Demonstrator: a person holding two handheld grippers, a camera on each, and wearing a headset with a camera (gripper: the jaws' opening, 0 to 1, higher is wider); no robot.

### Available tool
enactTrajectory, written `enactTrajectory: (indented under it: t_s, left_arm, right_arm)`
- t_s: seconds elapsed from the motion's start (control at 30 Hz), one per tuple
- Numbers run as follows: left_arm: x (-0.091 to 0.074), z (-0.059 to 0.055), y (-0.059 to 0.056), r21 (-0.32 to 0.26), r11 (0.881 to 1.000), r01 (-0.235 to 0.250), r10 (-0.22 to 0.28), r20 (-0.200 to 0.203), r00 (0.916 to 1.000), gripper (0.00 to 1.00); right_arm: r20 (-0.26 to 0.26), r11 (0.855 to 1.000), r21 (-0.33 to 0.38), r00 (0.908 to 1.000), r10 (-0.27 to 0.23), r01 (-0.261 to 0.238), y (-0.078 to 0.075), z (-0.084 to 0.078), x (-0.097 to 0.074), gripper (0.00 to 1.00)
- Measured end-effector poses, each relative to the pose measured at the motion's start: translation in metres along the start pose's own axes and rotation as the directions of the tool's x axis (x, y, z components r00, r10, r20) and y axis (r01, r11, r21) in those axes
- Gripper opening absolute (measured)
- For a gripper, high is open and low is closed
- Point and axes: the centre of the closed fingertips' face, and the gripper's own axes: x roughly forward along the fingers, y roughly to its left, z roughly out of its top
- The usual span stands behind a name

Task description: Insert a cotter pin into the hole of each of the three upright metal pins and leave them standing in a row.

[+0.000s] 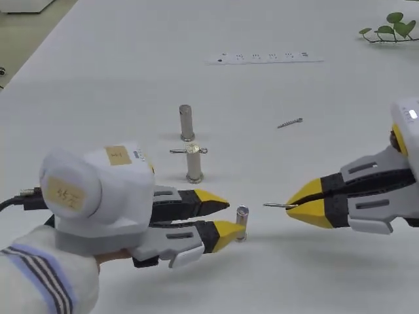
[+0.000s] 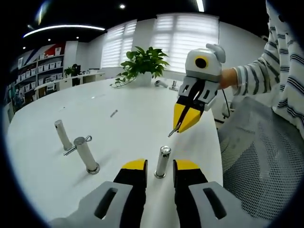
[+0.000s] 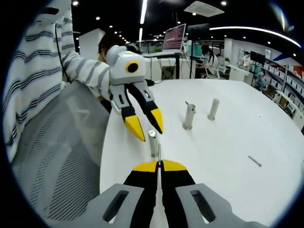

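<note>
Cotter pin (image 1: 275,205) horizontal, tip toward upright pin (image 1: 241,221) | right gripper (image 1: 292,205) fingers clamp it | left gripper (image 1: 230,216) fingers apart

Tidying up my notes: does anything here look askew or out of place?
Nothing toppled or damaged. A loose cotter pin lies on the table, apart from the three upright metal pins, probably awaiting the bare far pin.

Nearest upright grey metal pin (image 1: 242,213), middle pin (image 1: 194,167), far pin (image 1: 186,123): smooth bare metal, nearest top glossy. Thin silver wire cotter pin (image 1: 275,205): metal. Left gripper (image 1: 233,216), right gripper (image 1: 290,205): smooth white plastic shells, yellow-tipped black jaws. White table (image 1: 314,275): matt, smooth. Striped sleeve (image 1: 39,288): cloth.
</note>
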Motion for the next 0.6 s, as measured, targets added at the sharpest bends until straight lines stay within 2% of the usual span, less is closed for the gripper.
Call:
enactTrajectory:
  t_s: [0.3,0.43,0.5,0.6]
  left_arm:
    - [0.015,-0.009,-0.002,-0.002,1.0,0.014,-0.014,-0.031,0.9994,0.19]
    - [0.017,-0.011,-0.003,0.0,1.0,0.021,-0.021,-0.036,0.9991,0.15]
    - [0.018,-0.012,-0.005,0.001,0.999,0.039,-0.039,-0.04,0.9984,0.11]
    - [0.019,-0.012,-0.003,0.003,0.999,0.034,-0.034,-0.039,0.9987,0.09]
  right_arm:
    - [0.001,1.0,0.015,1.0,0.005,-0.005,0.004,-0.004,0.002,0.03]
    - [0.008,1.0,0.023,0.9998,0.02,-0.021,0.007,-0.004,0.004,0.03]
    - [0.012,0.999,0.027,0.9996,0.026,-0.026,0.007,-0.003,0.005,0.03]
    - [0.015,0.999,0.033,0.9992,0.037,-0.038,0.007,-0.003,0.008,0.03]
